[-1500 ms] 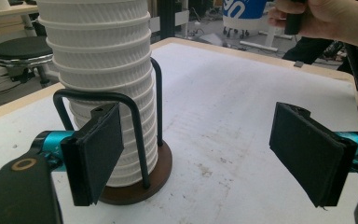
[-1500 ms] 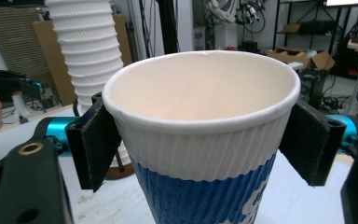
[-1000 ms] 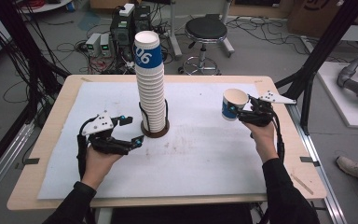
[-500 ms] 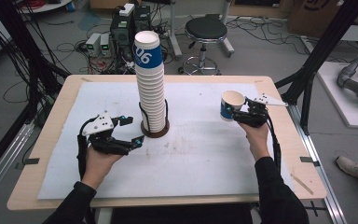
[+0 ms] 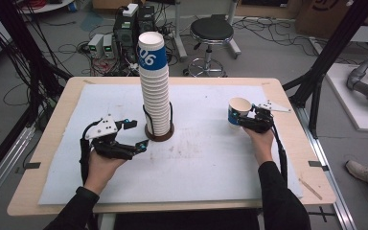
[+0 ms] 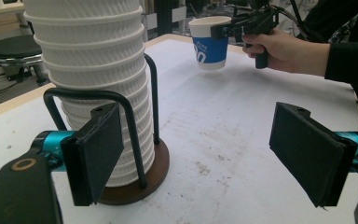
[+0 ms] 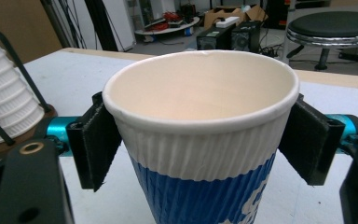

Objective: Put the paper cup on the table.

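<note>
A tall stack of white ribbed paper cups, the top one banded blue, stands in a brown round holder with black wire loops at mid-table. My left gripper rests open just left of the holder, with nothing between its pads; the stack rises close beside its left jaw. My right gripper is shut on a single white-and-blue cup, upright, low over the right part of the mat. Its pads press both sides of the cup just under the rim. The left gripper view shows that cup farther off.
A white mat covers most of the wooden table. A black stool and electronics boxes stand on the floor behind the table. Black frame posts rise at the right and left sides.
My right gripper has come down toward the mat with the cup in it. The left gripper and the stack have not moved.
</note>
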Demonstrator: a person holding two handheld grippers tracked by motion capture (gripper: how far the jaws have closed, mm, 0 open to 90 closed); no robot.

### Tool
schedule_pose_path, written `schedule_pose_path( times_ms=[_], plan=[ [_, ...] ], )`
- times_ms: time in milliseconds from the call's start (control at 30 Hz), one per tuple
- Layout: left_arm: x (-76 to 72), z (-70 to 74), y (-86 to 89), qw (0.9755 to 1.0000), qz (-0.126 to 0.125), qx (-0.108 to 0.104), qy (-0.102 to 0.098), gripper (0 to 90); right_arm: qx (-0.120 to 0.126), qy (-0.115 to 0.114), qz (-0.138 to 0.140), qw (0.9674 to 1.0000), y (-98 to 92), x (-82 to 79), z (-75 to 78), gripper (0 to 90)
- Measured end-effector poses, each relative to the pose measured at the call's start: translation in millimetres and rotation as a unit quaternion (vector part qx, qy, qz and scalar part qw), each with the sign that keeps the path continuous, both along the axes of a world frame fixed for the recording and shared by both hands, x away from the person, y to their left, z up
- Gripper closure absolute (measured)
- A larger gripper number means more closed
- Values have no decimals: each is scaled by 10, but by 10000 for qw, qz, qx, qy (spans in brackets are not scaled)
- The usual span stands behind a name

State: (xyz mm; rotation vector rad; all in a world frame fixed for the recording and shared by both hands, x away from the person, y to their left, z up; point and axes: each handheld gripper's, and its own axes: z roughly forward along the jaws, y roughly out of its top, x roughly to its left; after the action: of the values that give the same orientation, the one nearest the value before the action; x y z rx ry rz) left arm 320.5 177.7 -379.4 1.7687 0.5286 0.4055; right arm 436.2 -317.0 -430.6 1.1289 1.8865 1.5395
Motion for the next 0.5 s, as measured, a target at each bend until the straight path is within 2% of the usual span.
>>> schedule_pose_path(
  times_ms=[267,500],
  plan=[
    [2,-8,-7,10000,-17,10,12,175,-4,24,-97,9999,19,49,-68,210],
    [5,-12,-3,10000,-16,32,25,175,-124,88,-149,9998,21,68,-100,207]
  ],
)
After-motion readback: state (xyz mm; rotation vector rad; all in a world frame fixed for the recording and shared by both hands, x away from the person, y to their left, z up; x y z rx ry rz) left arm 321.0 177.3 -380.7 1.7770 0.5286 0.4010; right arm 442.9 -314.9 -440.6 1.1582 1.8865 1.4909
